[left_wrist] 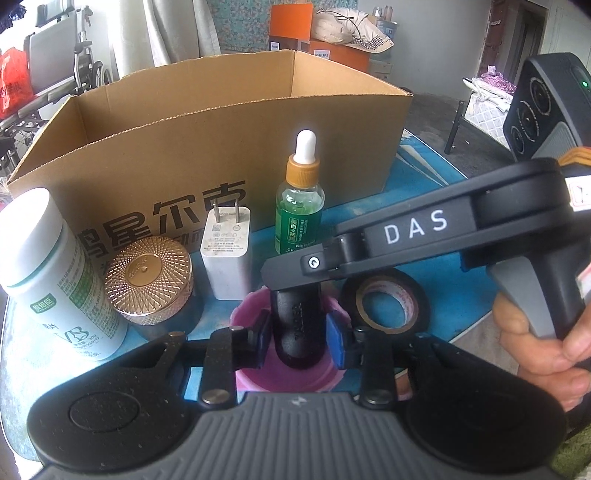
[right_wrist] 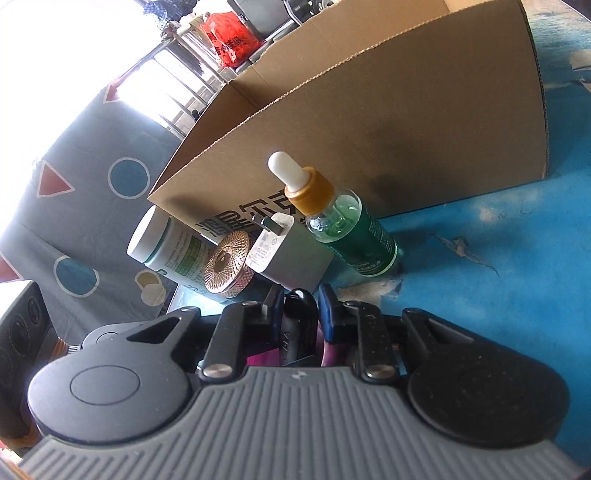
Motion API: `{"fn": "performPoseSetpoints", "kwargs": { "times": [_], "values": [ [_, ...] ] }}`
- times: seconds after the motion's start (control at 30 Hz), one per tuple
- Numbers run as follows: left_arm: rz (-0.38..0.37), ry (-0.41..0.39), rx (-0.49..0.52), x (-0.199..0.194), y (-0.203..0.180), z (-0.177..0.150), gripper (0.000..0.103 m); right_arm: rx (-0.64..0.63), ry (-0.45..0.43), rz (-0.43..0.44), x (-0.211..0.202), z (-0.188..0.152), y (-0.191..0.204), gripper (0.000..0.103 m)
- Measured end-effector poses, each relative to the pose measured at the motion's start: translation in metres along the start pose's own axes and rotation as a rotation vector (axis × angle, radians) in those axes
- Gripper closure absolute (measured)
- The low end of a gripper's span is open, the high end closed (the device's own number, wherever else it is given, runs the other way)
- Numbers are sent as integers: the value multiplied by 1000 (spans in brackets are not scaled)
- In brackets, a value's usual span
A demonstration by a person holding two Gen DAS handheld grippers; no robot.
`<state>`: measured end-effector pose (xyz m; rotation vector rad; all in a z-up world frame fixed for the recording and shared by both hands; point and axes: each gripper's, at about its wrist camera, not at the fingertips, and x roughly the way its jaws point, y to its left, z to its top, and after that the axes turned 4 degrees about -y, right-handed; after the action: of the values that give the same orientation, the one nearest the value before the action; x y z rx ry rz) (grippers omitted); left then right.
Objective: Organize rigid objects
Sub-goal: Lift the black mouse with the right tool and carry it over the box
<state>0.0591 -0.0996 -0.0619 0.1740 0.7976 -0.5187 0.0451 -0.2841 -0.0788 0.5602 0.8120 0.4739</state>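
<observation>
Blue, worn sheeting (left_wrist: 417,184) covered the work surface, scuffed pale in patches in the right wrist view. An open cardboard box (left_wrist: 221,147) with dark printed characters stood at the back of it. In front of the box a row was seen: white pill bottle (left_wrist: 55,273), gold-lidded jar (left_wrist: 147,277), white charger plug (left_wrist: 227,254), green dropper bottle (left_wrist: 300,210) — all upright. A roll of black tape (left_wrist: 386,301) lay flat to the right. Nearest the camera sat a pink cup (left_wrist: 291,369) with a black cylindrical object (left_wrist: 299,325) standing in it.

The left gripper (left_wrist: 299,336) was seen straddling that black object, blue pads (left_wrist: 338,343) close at either side; contact could not be confirmed. The right gripper (right_wrist: 301,314) was clamped on the same black object (right_wrist: 301,325), held by a hand (left_wrist: 546,347).

Beyond the surface, a patterned grey cloth (right_wrist: 74,206), orange cartons (left_wrist: 291,26), a red bag (left_wrist: 13,81) and a folded wheelchair (left_wrist: 70,48) were noted under bright window glare.
</observation>
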Motion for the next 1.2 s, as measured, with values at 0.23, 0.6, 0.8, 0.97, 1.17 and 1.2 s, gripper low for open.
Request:
{"fn": "performPoseSetpoints", "kwargs": {
  "times": [0.23,0.6,0.8,0.97,1.17,1.2],
  "values": [
    [4,-33,-1,-6,0,-1,72,-73,-33,-5,-10,-4,14,87],
    [25,-124,1,-43,-2,-1,72,-182,-64,0,-32,-2,48,87],
    [45,-235,10,-84,3,21,73,-272,-106,47,-59,16,83,87],
    [56,-306,-11,-103,15,62,72,-349,-152,104,-76,58,113,87],
    [81,-276,-65,-80,47,111,72,-352,-106,141,-53,131,122,87],
    [84,-261,-80,-73,56,118,72,-337,-83,142,-42,143,120,87]
  ]
}}
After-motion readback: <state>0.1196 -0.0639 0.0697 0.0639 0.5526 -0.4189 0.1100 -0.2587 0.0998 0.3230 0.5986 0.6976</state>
